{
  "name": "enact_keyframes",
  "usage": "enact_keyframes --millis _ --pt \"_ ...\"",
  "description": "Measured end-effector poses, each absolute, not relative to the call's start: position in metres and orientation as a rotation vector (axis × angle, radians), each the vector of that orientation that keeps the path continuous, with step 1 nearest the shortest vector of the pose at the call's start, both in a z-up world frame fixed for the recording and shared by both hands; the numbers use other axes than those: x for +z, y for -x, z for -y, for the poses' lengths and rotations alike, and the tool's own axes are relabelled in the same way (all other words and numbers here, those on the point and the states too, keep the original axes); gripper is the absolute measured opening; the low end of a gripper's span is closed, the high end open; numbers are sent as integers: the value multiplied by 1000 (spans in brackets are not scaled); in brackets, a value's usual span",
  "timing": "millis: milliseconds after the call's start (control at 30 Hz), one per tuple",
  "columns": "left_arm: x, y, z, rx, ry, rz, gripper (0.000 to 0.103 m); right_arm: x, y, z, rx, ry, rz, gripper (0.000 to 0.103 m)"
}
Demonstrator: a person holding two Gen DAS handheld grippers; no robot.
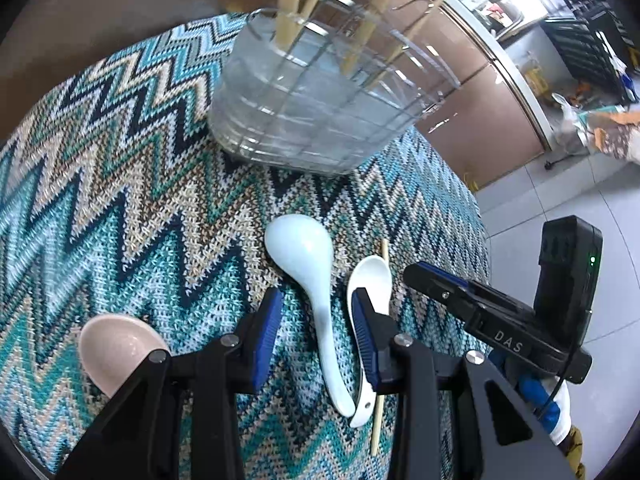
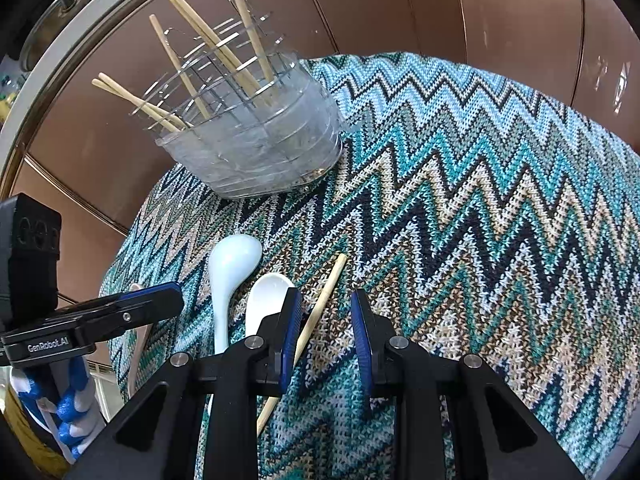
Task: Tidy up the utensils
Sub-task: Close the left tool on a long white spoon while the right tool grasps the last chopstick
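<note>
Our left tongs (image 1: 316,332) are open over the pale blue spoon (image 1: 310,280) and hold nothing. Our right tongs (image 2: 326,328) are open and empty too, just beside the loose chopstick (image 2: 320,304). The white spoon (image 2: 262,300) lies between them, near the surface's edge. The clear holder (image 2: 260,148) of chopsticks stands farther back.

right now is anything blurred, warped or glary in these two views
Left wrist view: fisheye bends the zigzag knitted cloth; the clear plastic utensil holder looks motion-smeared. Right wrist view: sharper, with glare on the brown glossy cabinet panels.
</note>
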State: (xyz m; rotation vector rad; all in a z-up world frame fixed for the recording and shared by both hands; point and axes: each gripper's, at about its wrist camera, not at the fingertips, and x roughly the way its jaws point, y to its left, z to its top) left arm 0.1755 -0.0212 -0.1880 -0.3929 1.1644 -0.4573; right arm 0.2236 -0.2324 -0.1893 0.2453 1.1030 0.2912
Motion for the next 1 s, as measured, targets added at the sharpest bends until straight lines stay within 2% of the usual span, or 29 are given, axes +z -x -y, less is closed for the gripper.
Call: enact_keyframes --millis 500,767,1000 --pt "-214 -203 28 -448 503 -1210 35 -211 -259 228 290 -277 -1155 25" --pt "-228 -212 36 -440 547 -1216 35 -220 -271 228 291 -296 -1186 20" --pt "-238 -226 31 -430 628 -1217 35 -224 -282 230 303 -289 -1206 19"
